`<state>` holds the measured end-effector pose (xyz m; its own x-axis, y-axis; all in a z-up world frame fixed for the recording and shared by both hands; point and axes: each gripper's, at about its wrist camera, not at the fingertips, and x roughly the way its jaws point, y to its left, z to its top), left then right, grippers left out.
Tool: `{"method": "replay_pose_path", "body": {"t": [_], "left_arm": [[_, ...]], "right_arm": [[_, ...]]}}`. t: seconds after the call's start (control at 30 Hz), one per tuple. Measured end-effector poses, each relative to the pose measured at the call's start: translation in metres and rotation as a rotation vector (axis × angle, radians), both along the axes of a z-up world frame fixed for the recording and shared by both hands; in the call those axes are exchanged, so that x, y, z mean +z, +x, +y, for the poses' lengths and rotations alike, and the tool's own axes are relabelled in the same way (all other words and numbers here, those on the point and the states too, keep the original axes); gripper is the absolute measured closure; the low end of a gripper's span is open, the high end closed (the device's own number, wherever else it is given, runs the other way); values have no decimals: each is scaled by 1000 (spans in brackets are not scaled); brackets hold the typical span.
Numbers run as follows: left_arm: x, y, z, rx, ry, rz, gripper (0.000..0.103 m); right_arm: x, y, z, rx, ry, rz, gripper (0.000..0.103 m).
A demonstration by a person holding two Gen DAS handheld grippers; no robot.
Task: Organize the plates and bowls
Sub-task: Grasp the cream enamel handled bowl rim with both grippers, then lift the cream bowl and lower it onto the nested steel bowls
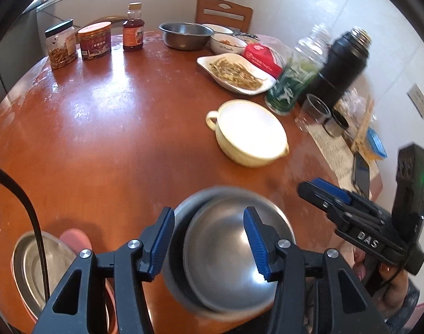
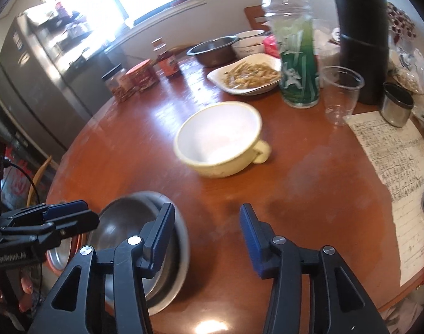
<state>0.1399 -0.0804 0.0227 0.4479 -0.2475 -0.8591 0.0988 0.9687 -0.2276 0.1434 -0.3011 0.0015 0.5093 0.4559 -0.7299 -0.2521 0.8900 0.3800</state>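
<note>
Nested round stainless-steel bowls (image 1: 226, 261) sit at near edge of the brown round wooden worktop (image 1: 106, 128) – cream enamel handled bowl (image 2: 220, 139) mid-worktop, apart. Left gripper (image 1: 209, 242): jaws part open above the steel bowls, gripping nothing. Right gripper (image 2: 206, 239): jaws part open, empty – beside the stack

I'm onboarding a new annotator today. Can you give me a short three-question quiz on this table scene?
1. True or false: the cream handled bowl has food in it.
2. What sits inside the larger steel bowl near the table edge?
   A. a plastic cup  B. a smaller steel bowl  C. a jar
3. Fill in: the white plate of food stands beside the green ____.

Key:
1. False; it looks empty.
2. B; the smaller steel bowl is nested in it.
3. Bottle.
</note>
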Motion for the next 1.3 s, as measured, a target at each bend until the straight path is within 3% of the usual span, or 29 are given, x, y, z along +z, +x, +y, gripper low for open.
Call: {"method": "replay_pose_path", "body": {"t": [0.3, 0.5, 0.63, 0.77, 0.9, 1.03, 1.1, 1.13, 1.2, 1.3], "left_arm": [[0, 80, -14, 23, 37, -38, 51], [-24, 129, -21, -5, 61, 12, 49], [-38, 143, -26, -22, 61, 33, 43], [-52, 150, -32, -49, 17, 81, 43], [-60, 157, -34, -36, 33, 94, 42], [-70, 162, -36, -48, 10, 131, 42], [-77, 164, -36, -48, -3, 160, 43], [-80, 165, -36, -48, -6, 176, 44], [-80, 163, -37, -54, 0, 161, 60], [-80, 158, -37, -56, -6, 180, 63]], "right_arm": [[-8, 41, -12, -96, 61, 58, 45], [-26, 60, -13, -161, 102, 118, 45], [-37, 74, -14, -197, 103, 149, 45], [-45, 82, -15, -203, 104, 156, 45], [-47, 85, -12, -188, 77, 135, 45], [-44, 87, -5, -151, 58, 109, 58], [-44, 89, -1, -142, 44, 100, 59], [-44, 89, -2, -138, 49, 99, 62], [-44, 91, -1, -132, 55, 100, 65], [-41, 92, 2, -126, 49, 91, 68]]}}
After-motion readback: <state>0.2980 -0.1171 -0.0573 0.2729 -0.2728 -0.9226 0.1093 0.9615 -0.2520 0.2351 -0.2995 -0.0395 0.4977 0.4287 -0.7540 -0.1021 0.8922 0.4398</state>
